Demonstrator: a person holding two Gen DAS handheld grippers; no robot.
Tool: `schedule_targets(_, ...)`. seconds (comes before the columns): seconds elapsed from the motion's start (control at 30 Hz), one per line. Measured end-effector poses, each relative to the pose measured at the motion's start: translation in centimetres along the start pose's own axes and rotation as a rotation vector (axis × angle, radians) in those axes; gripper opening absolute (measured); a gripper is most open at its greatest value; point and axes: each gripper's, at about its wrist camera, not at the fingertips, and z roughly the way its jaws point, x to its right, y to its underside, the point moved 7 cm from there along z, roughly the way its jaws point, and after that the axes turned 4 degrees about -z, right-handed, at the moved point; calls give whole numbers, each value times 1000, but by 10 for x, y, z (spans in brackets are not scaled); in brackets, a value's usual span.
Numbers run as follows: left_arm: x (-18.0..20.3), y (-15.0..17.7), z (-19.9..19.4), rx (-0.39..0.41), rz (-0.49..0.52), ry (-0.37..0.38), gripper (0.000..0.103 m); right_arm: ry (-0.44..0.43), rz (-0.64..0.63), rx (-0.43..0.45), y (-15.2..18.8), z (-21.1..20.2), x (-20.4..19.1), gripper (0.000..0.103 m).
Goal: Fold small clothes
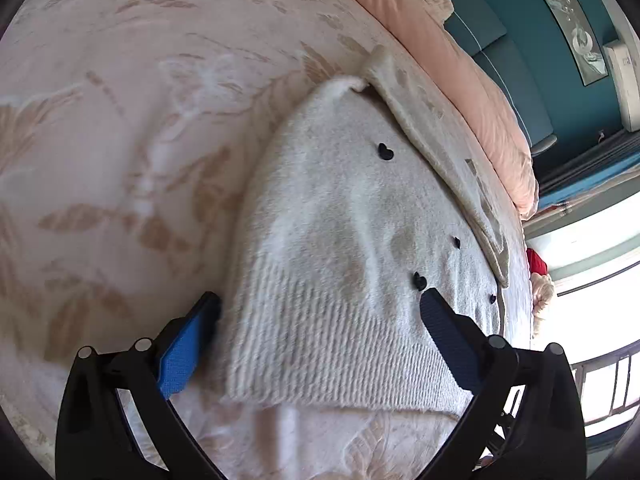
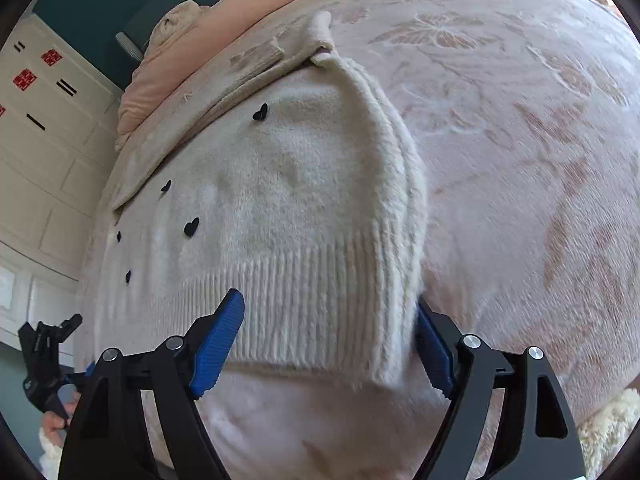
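My left hand-held gripper (image 1: 320, 320) and right hand-held gripper (image 2: 330, 334) gape wide, empty, over the cardigan (image 1: 352, 248) hem at twelve o'clock on the bed (image 1: 120, 120). Fold laid; next, regrasp hem.

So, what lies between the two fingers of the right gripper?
In the right wrist view, the ribbed hem of the cream sweater lies between the fingers of the right gripper; they stand open, with nothing else there.
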Motion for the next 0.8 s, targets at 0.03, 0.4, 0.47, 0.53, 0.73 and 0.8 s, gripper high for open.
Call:
schedule_targets(0.03, 4, -3, 5, -10, -1, -6, 56, -1, -3, -2, -4, 4, -5, 44)
schedule_targets(0.4, 19, 31, -119, -29, 114, 54, 6, -141, -49, 2, 8, -121, -22, 9)
schedule_targets(0.47, 4, 62, -146, -73, 140, 36, 6, -115, -124, -61, 39, -141, -14, 9)
schedule_targets(0.53, -18, 106, -172, -150, 151, 13, 6, -68, -219, -161, 86, -159, -1, 9)
schedule_targets(0.73, -43, 200, -229, -296, 122, -27, 6, -101, -244, -421, 204, -217, 26, 9)
schedule_targets(0.8, -20, 175, -236, -240, 112, 21, 6, -141, -239, -364, 184, -232, 15, 9)
